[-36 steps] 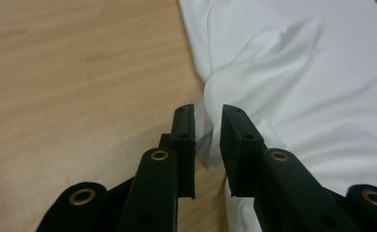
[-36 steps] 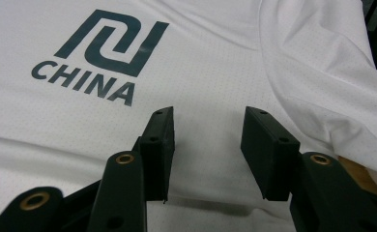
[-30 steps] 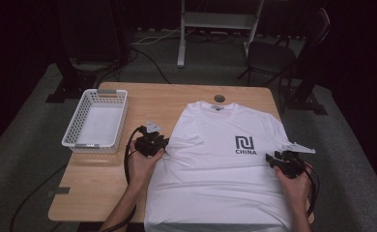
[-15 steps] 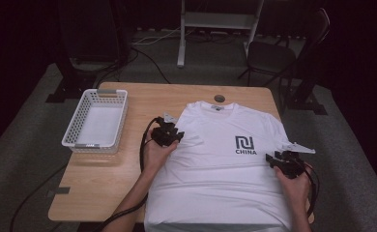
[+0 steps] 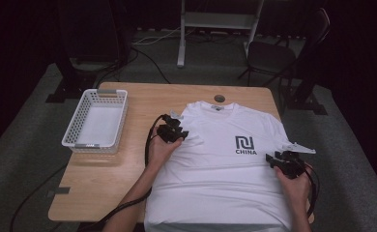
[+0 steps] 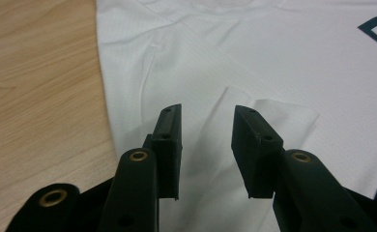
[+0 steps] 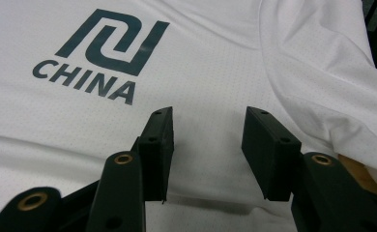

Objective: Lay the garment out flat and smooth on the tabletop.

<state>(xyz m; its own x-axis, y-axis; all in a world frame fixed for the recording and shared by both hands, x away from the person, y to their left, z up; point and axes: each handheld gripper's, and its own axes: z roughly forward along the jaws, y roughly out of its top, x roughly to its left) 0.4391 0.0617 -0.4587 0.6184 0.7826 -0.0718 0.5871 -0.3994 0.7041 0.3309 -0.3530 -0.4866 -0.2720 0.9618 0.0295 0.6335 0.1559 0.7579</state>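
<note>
A white T-shirt point(image 5: 215, 169) with a dark "CHINA" logo point(image 5: 245, 145) lies flat on the wooden table point(image 5: 104, 179), collar at the far side. My left gripper point(image 5: 178, 132) hovers over the shirt's left shoulder area. Its jaws have just been opening and are open with nothing between them point(image 6: 206, 113); a folded-in flap of sleeve point(image 6: 273, 113) lies flat on the shirt just beyond them. My right gripper point(image 5: 275, 159) rests at the shirt's right edge, open and empty point(image 7: 206, 116), below the logo point(image 7: 104, 53) and beside the right sleeve point(image 7: 322, 72).
A white plastic basket point(image 5: 97, 121) stands at the table's left side. A small dark round hole point(image 5: 219, 98) sits near the far edge behind the collar. A black cable point(image 5: 148, 145) loops from the left gripper. A chair point(image 5: 273, 53) stands beyond the table.
My left gripper moved right, from the shirt's left edge onto the shirt, and its jaws opened. The shirt's left sleeve now lies folded inward. The right gripper has kept still.
</note>
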